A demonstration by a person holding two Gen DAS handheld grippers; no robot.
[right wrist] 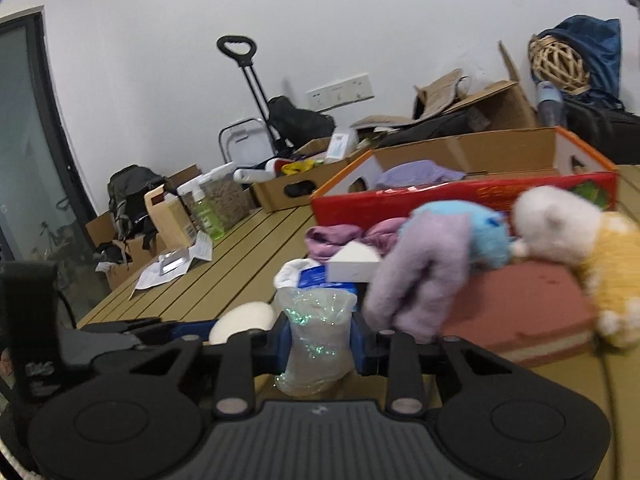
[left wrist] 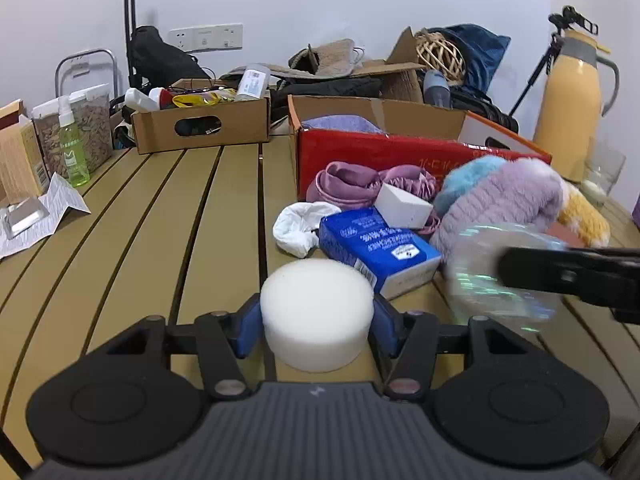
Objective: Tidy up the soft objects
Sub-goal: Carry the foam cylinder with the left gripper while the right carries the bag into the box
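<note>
the round white foam puck [left wrist: 318, 314] sits on the tan slatted table [left wrist: 160, 216], pinched on both sides between the blue pads of the left gripper [left wrist: 318, 316]. just to its right, the crinkled clear iridescent plastic bundle [right wrist: 316, 336] is squeezed at its waist between the 2 blue pads of the right gripper [right wrist: 318, 344]. beyond them lie a blue tissue pack [left wrist: 376, 250], a white foam block [left wrist: 404, 200], crumpled white cloth [left wrist: 300, 226], mauve fabric [left wrist: 348, 184], a lilac-and-blue plush toy [right wrist: 436, 256] draped on a reddish-brown foam slab [right wrist: 520, 312], and a white-and-yellow plush [right wrist: 580, 248]. a red cardboard box [left wrist: 380, 152] behind holds a purple cloth [left wrist: 340, 123].
</note>
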